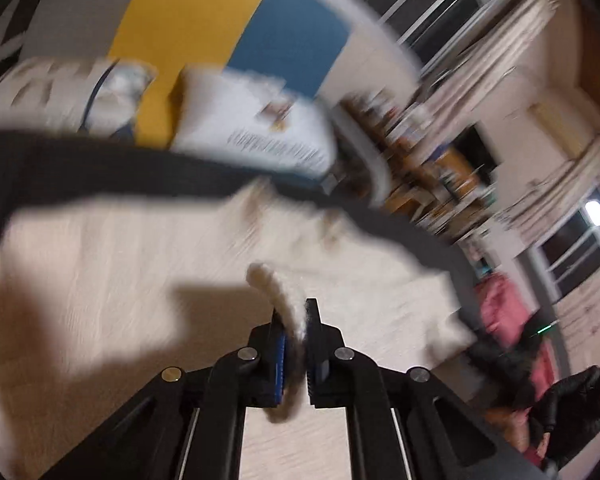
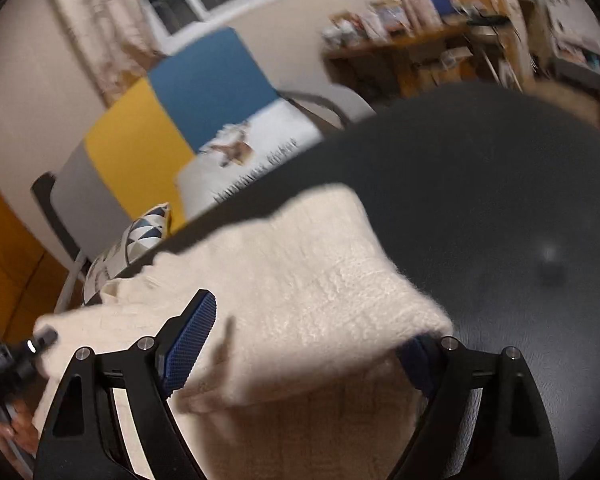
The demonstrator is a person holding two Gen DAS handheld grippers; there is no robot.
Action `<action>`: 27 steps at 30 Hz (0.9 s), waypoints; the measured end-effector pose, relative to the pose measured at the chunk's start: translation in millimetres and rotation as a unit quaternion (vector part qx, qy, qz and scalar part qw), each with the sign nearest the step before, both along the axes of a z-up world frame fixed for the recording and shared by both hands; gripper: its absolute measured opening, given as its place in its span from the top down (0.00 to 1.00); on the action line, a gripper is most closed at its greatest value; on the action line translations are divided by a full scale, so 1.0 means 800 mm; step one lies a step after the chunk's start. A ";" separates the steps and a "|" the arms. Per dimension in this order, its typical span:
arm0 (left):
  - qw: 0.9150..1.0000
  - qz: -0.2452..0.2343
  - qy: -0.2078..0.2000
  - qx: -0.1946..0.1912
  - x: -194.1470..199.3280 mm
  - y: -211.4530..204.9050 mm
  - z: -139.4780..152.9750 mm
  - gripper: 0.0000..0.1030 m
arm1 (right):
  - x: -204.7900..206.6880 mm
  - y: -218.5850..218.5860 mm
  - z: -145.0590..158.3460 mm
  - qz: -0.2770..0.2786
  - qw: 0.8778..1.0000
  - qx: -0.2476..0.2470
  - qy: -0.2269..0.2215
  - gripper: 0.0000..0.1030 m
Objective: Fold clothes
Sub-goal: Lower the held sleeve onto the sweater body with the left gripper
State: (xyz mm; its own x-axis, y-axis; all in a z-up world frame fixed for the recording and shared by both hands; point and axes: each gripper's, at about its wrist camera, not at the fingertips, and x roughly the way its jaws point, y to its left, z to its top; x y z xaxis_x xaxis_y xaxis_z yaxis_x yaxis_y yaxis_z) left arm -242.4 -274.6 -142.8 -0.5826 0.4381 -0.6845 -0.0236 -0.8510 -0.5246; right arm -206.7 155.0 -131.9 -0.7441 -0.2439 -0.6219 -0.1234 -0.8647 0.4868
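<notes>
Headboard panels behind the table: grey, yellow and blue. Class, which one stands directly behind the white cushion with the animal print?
The blue panel; the white animal-print cushion overlaps its lower edge, while yellow and grey sit further left.

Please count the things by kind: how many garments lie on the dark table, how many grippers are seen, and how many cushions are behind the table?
Cream knitted garment: 1
Grippers: 2, left gripper and right gripper
Cushions: 2, white printed cushion and triangle-patterned cushion
Total: 5
</notes>
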 end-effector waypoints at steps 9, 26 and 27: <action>0.999 0.012 -0.002 0.031 0.011 -0.014 -0.023 0.92 | 0.017 0.032 -0.004 0.023 0.992 -0.126 0.007 0.15; 0.996 0.029 0.002 0.079 0.014 -0.020 -0.036 0.91 | 0.089 0.000 0.035 0.154 0.988 0.000 -0.002 0.07; 0.996 0.029 0.003 0.080 0.014 -0.020 -0.036 0.91 | 0.085 -0.004 0.034 0.164 0.986 -0.012 -0.001 0.07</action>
State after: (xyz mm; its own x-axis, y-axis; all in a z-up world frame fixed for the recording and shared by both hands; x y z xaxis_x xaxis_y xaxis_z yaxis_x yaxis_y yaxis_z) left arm -230.9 -290.6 -171.8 -0.6135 0.5065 -0.6059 0.0204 -0.7568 -0.6533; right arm -138.4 152.1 -105.1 -0.6219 -0.4865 -0.6137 0.1600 -0.8460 0.5085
